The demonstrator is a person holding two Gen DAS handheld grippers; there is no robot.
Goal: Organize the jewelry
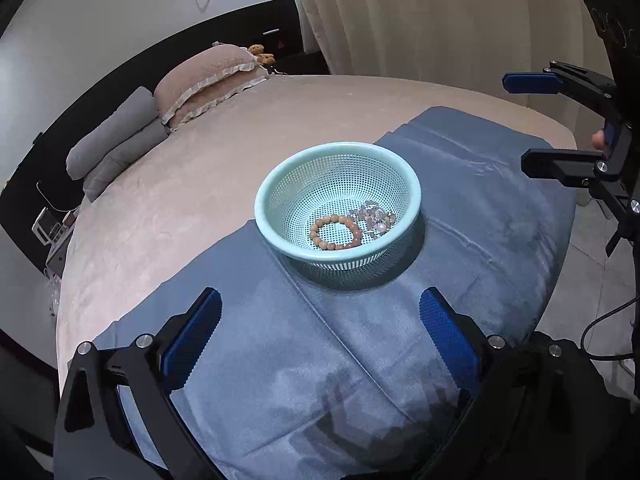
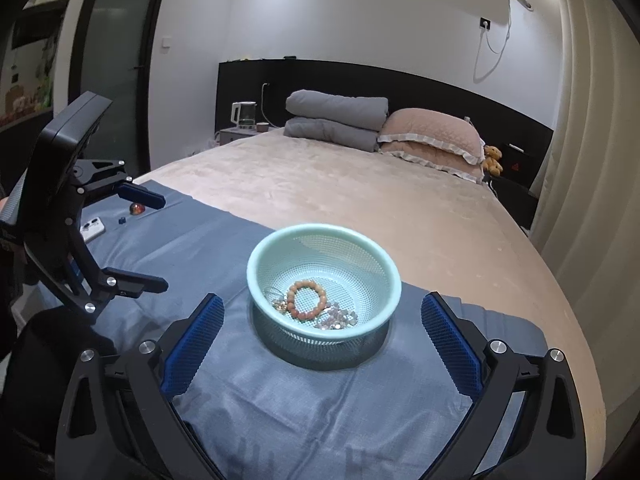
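1. Both my claws, left gripper (image 1: 320, 340) and right gripper (image 2: 322, 346), hung spread and empty before the mint basket (image 2: 256, 280).
2. The bead bracelet (image 2: 307, 301) lay inside, touching tangled silver pieces (image 2: 336, 318).
3. Best approach, I judged: descend vertically, pinch one bead only.

Mint perforated basket (image 2: 256, 268); orange bead bracelet (image 2: 307, 300); blue cloth (image 2: 280, 400).

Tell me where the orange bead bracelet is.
The orange bead bracelet lies on the bottom of the green basket, touching the silvery jewelry, on the blue cloth covering the bed.
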